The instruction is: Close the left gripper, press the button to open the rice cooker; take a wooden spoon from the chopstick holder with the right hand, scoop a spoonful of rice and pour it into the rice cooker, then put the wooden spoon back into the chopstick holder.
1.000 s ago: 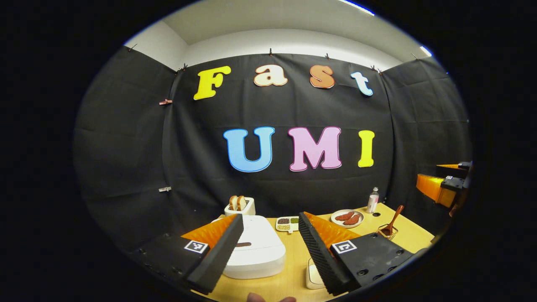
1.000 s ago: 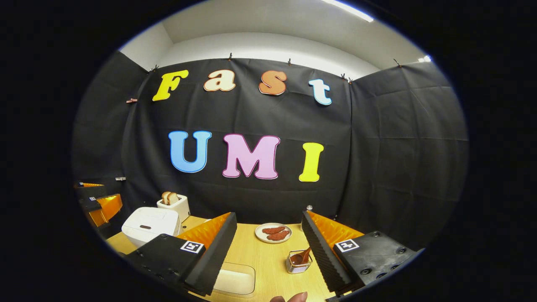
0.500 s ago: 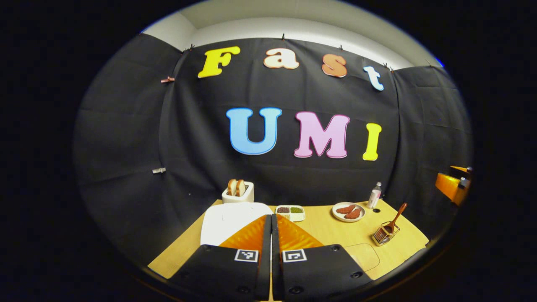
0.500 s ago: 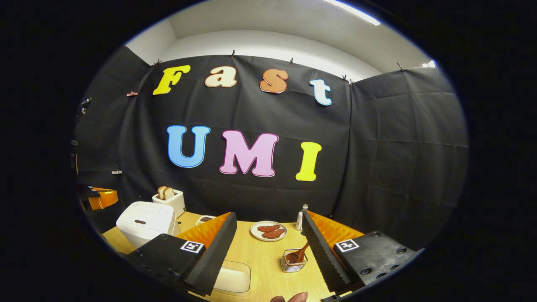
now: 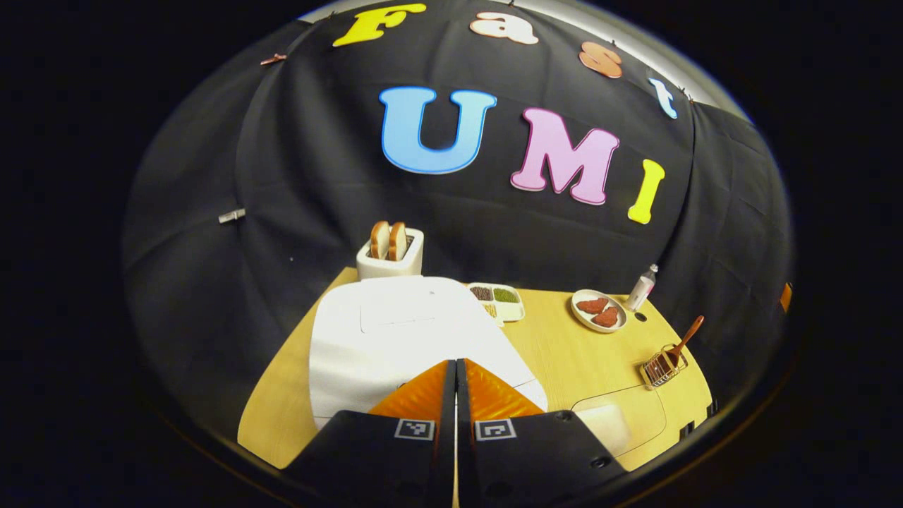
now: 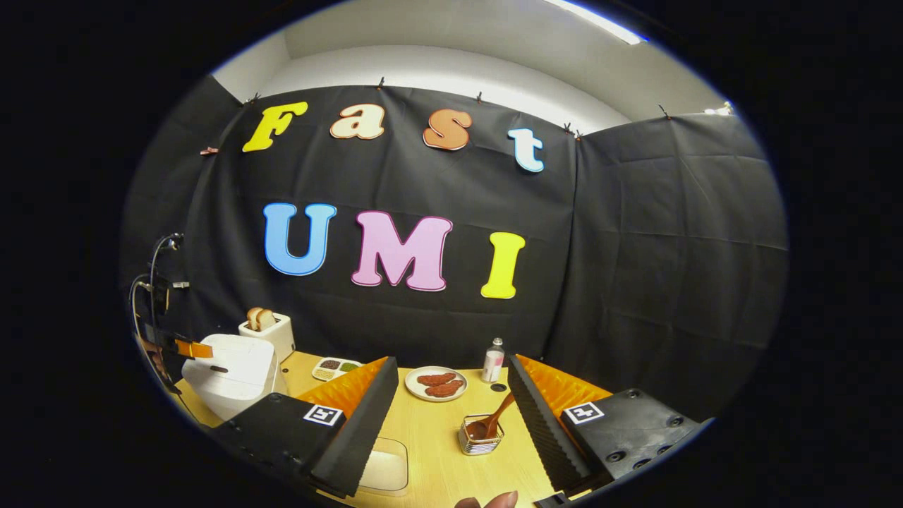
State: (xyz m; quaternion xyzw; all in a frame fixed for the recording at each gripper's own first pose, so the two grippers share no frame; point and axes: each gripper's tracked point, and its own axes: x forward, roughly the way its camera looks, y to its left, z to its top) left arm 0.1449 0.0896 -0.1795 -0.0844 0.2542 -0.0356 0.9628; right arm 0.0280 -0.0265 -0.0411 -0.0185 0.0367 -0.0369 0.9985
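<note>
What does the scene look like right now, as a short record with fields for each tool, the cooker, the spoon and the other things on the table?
left tool: shut, nothing held, over the cooker's front edge
right tool: open, empty, aimed toward the holder
cooker: white, lid down
spoon: standing in the holder, handle leaning
rice box: clear, near table front
toaster: behind cooker, two slices in it
tray: compartments, right of cooker
plate: beside bottle

Counted on the table: one rice cooker (image 5: 395,339), one toaster (image 5: 390,259) with two bread slices (image 5: 389,240), one wooden spoon (image 6: 492,420), one bottle (image 6: 493,360).
</note>
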